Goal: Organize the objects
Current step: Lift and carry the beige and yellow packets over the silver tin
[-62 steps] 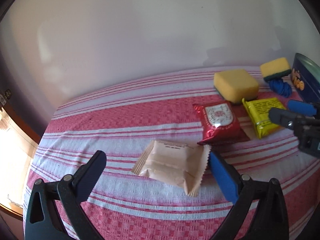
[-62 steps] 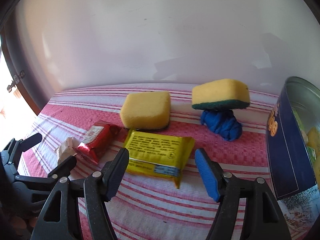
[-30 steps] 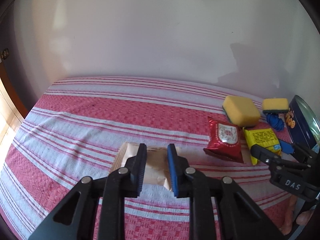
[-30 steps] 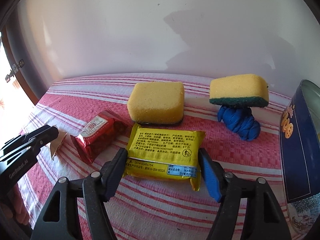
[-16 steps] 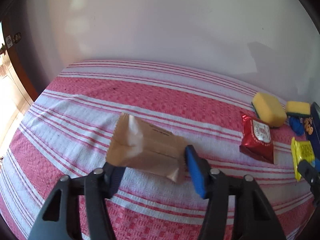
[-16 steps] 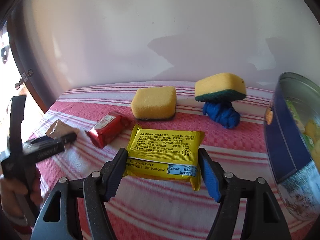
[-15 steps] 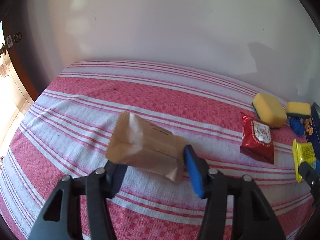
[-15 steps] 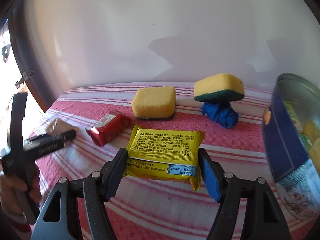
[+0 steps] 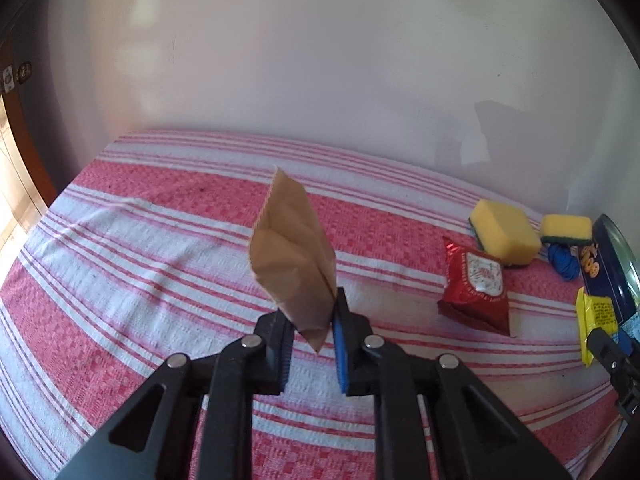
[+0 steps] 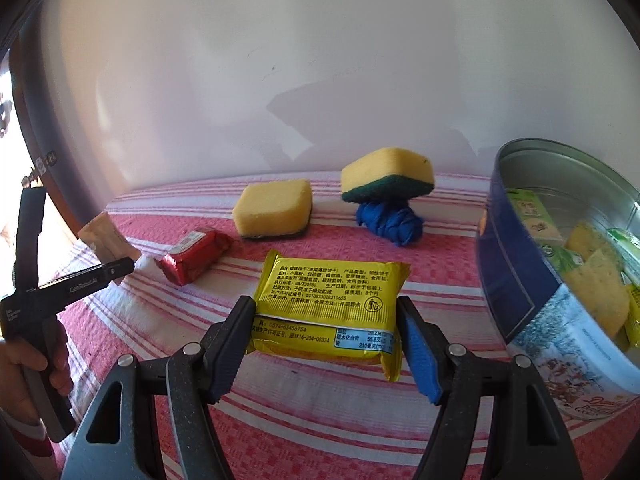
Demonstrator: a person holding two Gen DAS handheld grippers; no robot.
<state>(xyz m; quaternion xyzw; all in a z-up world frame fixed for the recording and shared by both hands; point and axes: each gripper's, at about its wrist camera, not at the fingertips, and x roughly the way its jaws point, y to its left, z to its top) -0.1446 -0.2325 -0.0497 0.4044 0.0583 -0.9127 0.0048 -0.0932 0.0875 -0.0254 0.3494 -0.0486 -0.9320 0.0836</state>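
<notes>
In the left wrist view, my left gripper point(image 9: 312, 320) is closing its jaws on the lower corner of a beige snack packet point(image 9: 292, 252). The pads press on it, and it stands upright above the cloth. My right gripper point(image 10: 325, 308) is shut on a yellow biscuit packet point(image 10: 332, 288), gripped by its sides and held off the table. A blue round tin point(image 10: 520, 264) stands open at the right with several packets inside. The left gripper point(image 10: 120, 268) and its beige packet point(image 10: 102, 236) show at the far left of the right wrist view.
A red foil packet point(image 10: 194, 254) lies on the red-and-white striped cloth point(image 9: 120, 260). Behind it lies a yellow sponge point(image 10: 274, 208). A green-backed sponge point(image 10: 388, 174) rests on a blue cloth bundle point(image 10: 390, 220). A white wall runs close behind the table.
The left jaws opened around the beige packet and closed again; the packet went from lying across the jaws to standing on end. The right gripper carried the yellow packet closer to the tin.
</notes>
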